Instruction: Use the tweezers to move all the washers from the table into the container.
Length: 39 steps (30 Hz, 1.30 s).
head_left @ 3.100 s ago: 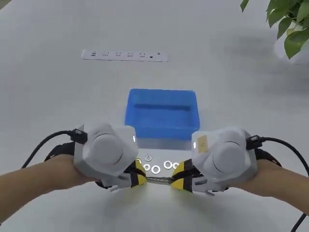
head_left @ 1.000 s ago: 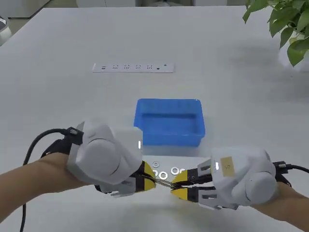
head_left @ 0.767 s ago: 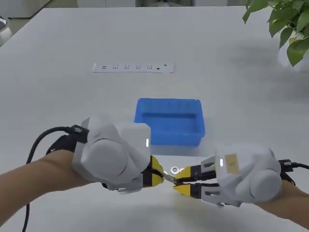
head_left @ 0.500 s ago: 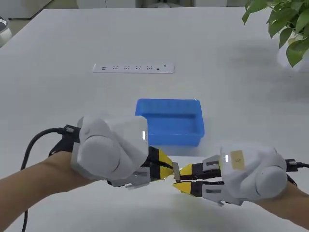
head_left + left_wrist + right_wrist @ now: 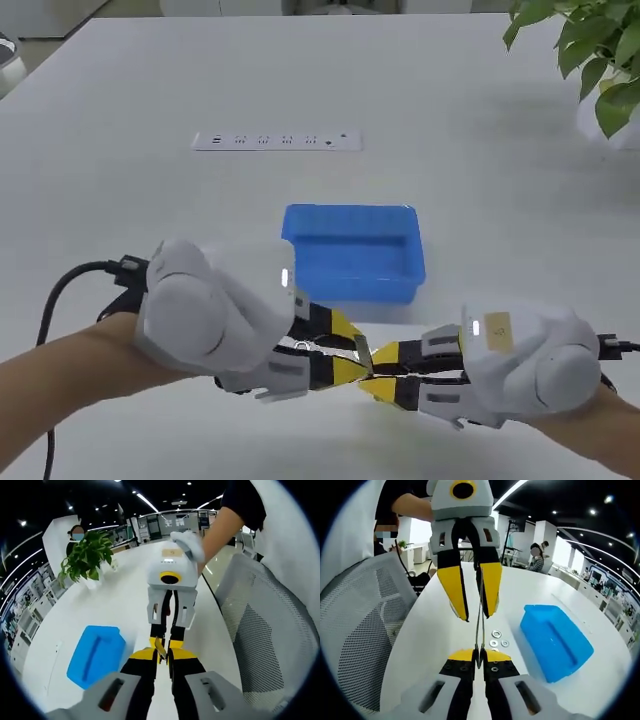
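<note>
Steel tweezers are pinched in the right gripper, while the left gripper straddles them, spread. Washers lie on the desk beside the blue container. If the right gripper releases early, the tweezers would likely drop.

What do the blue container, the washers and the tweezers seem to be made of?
The container looks like plastic: uniform blue, smooth moulded walls. The washers are likely metal: silvery rings. The tweezers are likely steel: thin shiny strips.
</note>
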Each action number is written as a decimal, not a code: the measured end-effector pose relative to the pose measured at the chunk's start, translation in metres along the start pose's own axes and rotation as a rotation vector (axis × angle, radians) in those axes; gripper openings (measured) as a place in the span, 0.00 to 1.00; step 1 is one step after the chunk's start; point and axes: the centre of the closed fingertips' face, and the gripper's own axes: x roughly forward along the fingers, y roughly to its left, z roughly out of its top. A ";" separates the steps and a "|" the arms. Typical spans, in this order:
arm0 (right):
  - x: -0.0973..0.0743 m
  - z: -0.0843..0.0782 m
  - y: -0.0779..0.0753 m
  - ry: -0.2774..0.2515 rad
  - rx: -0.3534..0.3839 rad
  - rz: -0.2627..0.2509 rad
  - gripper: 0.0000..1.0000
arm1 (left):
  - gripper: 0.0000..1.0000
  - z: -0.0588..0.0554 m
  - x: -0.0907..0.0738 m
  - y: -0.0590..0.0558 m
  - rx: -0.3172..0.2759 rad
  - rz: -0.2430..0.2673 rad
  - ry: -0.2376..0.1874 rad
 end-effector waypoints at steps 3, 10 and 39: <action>0.000 -0.001 0.001 0.001 0.001 0.004 0.06 | 0.09 0.010 -0.002 0.002 -0.029 0.007 -0.053; -0.001 -0.002 0.004 -0.009 0.015 0.007 0.06 | 0.07 0.015 0.004 -0.002 -0.052 -0.028 -0.090; 0.008 -0.012 0.004 0.062 0.031 0.025 0.12 | 0.05 0.005 0.001 -0.003 -0.066 0.004 -0.107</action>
